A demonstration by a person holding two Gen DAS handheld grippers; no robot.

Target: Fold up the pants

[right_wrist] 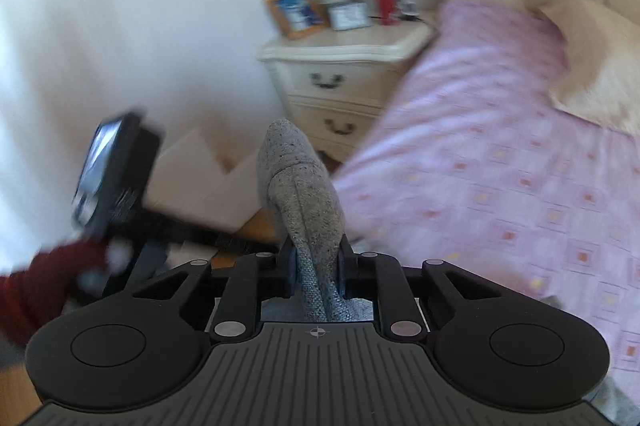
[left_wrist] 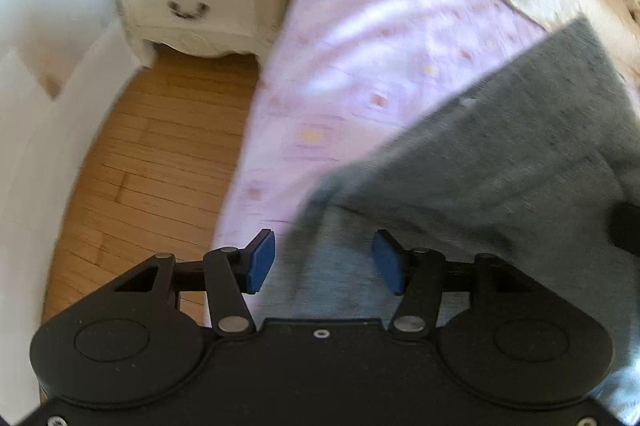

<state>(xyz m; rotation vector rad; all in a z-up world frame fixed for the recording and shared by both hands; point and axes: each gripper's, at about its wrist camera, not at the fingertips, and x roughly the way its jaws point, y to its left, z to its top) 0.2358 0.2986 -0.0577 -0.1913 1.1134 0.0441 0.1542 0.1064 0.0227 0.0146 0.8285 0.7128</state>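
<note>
Gray pants (left_wrist: 500,153) spread over the pink bedspread (left_wrist: 380,25), filling the lower right of the left wrist view and reaching down under the left tool (left_wrist: 324,262). Left tool released: blue pads (left_wrist: 262,262) well apart, gray cloth seen in the gap but not pressed by either pad. Right tool (right_wrist: 318,268) clenched on a bunched fold of the same pants (right_wrist: 300,193), the cloth rising as a tall hump in the middle of the right wrist view, with the white nightstand (right_wrist: 340,77) behind it and the bed at the right.

Risks, as a judgement only:
- Thin pinch on the right side; possible slip of the fold from the pads under a quick pull, because only a narrow ridge of cloth sits between them.
- One-sided lift; with the left tool holding nothing, likely drag and twist of the far part, giving a crooked fold or wrinkles.
- Closeness to the bed edge at the lower left of the left wrist view; possible slide of loose cloth down to the wooden floor (left_wrist: 152,161).
- Strong blur in both views; fine position of the hems impossible to tell.
</note>
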